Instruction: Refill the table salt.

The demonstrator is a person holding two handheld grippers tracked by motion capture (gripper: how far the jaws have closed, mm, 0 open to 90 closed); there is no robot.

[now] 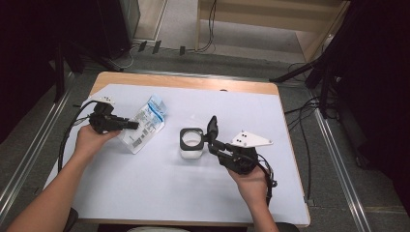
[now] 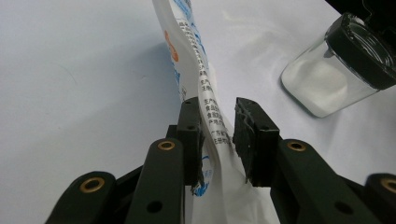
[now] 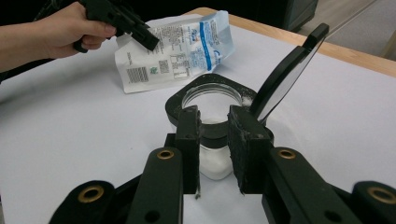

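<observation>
Overhead, left tongs (image 1: pixel 133 125) lie on the pouch (image 1: pixel 145 124) at table (image 1: pixel 159 198) left; right tongs (image 1: pixel 209 137) sit at the jar (image 1: pixel 192 143) mid-table, its lid (image 1: pixel 212 126) flipped up. Left gripper view: left tongs (image 2: pixel 217 133) are slightly apart, pouch (image 2: pixel 205 100) edge between them, touching the left jaw, gap at the right jaw; jar (image 2: pixel 334 74) at upper right. Right gripper view: right tongs (image 3: pixel 212 140) are slightly apart just before the open jar (image 3: pixel 212 105), grip unclear; lid (image 3: pixel 287 70) stands tilted at right, pouch (image 3: pixel 177 51) and hand (image 3: pixel 60 28) beyond.
</observation>
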